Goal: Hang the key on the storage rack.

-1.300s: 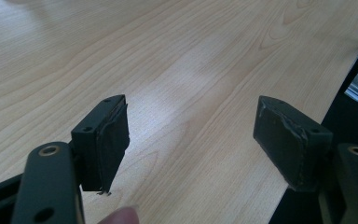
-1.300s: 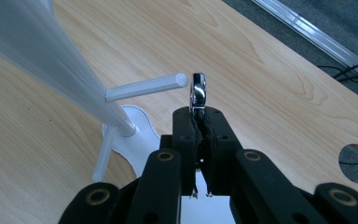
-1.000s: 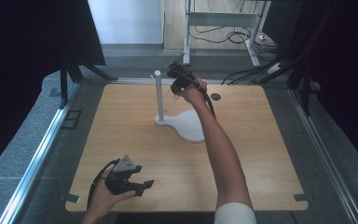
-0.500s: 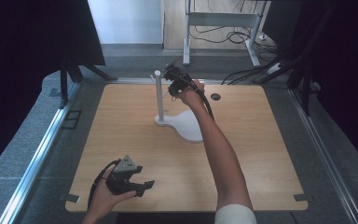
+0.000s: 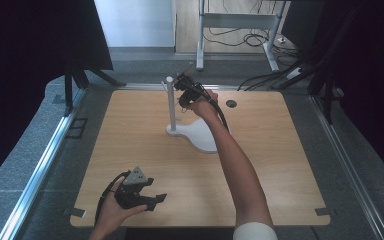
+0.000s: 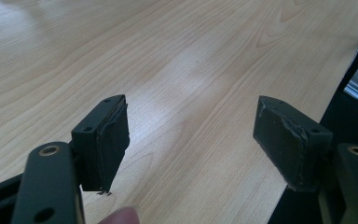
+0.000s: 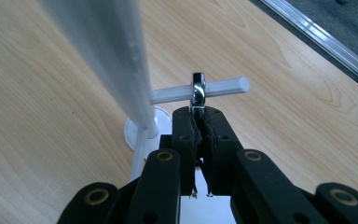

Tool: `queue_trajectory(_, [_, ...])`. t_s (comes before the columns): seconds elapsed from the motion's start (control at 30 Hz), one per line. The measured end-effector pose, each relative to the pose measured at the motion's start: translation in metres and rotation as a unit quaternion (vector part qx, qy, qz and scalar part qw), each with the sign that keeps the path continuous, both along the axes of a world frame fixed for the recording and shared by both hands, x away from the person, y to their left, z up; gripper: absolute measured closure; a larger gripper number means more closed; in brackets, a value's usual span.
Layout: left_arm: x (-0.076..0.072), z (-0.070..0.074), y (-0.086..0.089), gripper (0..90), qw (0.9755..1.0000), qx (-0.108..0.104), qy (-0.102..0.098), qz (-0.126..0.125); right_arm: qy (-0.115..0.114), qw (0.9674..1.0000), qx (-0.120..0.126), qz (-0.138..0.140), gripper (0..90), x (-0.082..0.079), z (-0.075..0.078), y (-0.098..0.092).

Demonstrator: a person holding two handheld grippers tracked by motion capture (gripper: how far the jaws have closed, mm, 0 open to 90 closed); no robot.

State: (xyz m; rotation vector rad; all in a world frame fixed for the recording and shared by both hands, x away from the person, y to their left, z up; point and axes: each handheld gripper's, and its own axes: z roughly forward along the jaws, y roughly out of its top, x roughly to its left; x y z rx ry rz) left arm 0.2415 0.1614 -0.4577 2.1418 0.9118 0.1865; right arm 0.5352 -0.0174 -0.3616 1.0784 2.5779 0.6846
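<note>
Resting at the near left of the worktop (image 5: 280, 165), the left hand-held gripper (image 5: 156, 199) sits in the person's left hand (image 5: 111, 212) with its jaws well apart; in the left gripper view, bare light wood lies between the two black pads (image 6: 106, 142), and a fingertip shows at the bottom edge. A grey three-cornered plate tops this gripper, and its cable loops beside the wrist.

Farther in, near the middle of the worktop, a white stand (image 5: 200, 136) rests on a flat, rounded base, from which a slim upright post (image 5: 170, 102) rises at the left end. The person's right forearm (image 5: 237, 170) reaches over the base from the near right edge.

At the far end of that reach, the right hand-held gripper (image 5: 182, 88) is held just right of the top of the post. In the right gripper view its jaws are pressed together on a small shiny metal ring (image 7: 198, 91), gripped at its lower part. The ring is threaded on a thin white horizontal peg (image 7: 223, 86) that juts from the post (image 7: 116, 60), with the peg's free end past it.

At the far right of the worktop a dark round grommet (image 5: 231, 103) is set in the wood.
</note>
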Motion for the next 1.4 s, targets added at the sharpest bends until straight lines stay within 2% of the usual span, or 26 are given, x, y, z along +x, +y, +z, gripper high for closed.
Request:
queue_trajectory(0.33, [0.0,0.0,0.0,27.1,1.0,0.0,0.0,0.001,0.004,0.9999,0.002,0.01,83.0,-0.007,-0.002,0.005])
queue_trajectory(0.57, [0.0,-0.001,-0.001,27.1,1.0,0.0,0.001,0.0,0.011,0.9995,0.016,0.025,75.6,-0.011,-0.001,0.002])
queue_trajectory(0.83, [0.0,-0.002,-0.002,27.1,1.0,0.004,0.001,-0.001,0.008,0.999,0.025,0.036,70.1,-0.025,0.002,-0.005])
queue_trajectory(1.13, [0.001,-0.003,-0.003,27.1,0.9999,0.011,0.002,0.0,0.0,0.998,0.042,0.048,65.7,-0.045,0.007,-0.025])
queue_trajectory(1.4, [0.001,-0.004,-0.004,27.1,0.9999,0.015,0.002,0.001,-0.014,0.9968,0.056,0.055,63.5,-0.07,0.005,-0.057])
